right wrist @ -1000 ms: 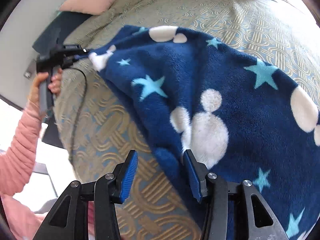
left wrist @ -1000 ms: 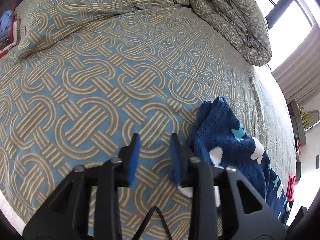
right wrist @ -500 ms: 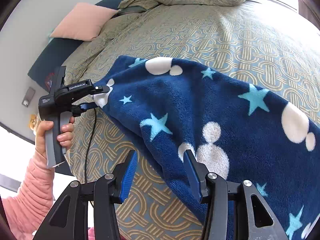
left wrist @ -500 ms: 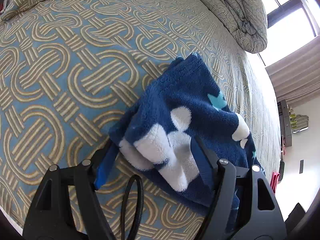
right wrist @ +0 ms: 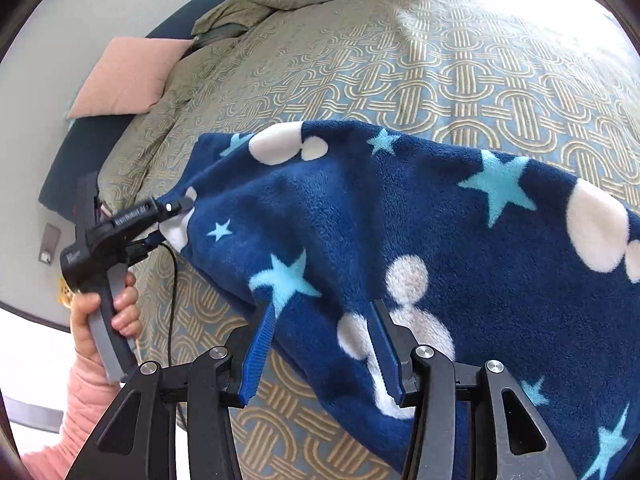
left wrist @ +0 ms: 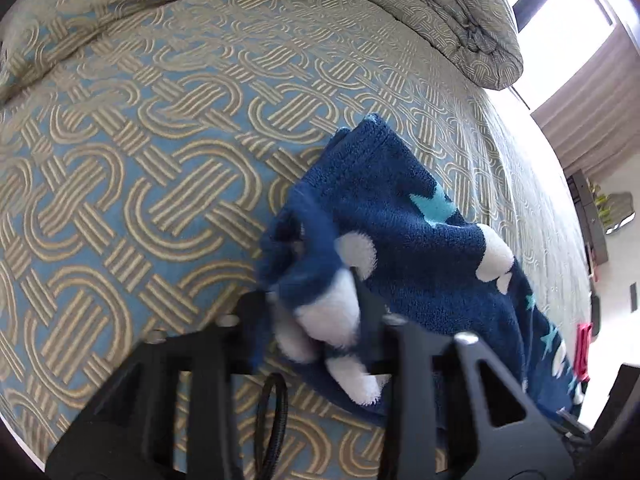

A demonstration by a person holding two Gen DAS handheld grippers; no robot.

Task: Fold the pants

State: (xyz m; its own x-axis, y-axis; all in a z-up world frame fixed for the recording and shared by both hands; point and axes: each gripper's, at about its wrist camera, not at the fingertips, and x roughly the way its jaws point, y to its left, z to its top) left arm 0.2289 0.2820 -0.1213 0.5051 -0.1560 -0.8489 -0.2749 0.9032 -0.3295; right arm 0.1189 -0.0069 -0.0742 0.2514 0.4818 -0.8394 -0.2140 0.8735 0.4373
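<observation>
Dark blue fleece pants (right wrist: 400,208) with white blobs and light blue stars lie spread on the patterned bed cover (right wrist: 460,72). In the left wrist view one corner of the pants (left wrist: 400,208) is bunched up between the fingers of my left gripper (left wrist: 308,288), whose jaws are closing and press on the fabric. The right wrist view shows that left gripper (right wrist: 176,216) pinching the pants' left corner, held by a hand (right wrist: 120,312) in a pink sleeve. My right gripper (right wrist: 322,308) hovers open over the pants' near edge, with fabric under and between its blue pads, which do not press on it.
A crumpled duvet (left wrist: 440,12) lies at the head of the bed, with a pink pillow (right wrist: 124,76) beside it. A black cable (right wrist: 173,300) hangs from the left gripper. Bright windows (left wrist: 560,32) and the bed's edge lie to the right in the left wrist view.
My left gripper moved from bare bed cover onto the pants' corner, spread wide around it, then closed on it. The right gripper rolled and shifted along the near edge, still open.
</observation>
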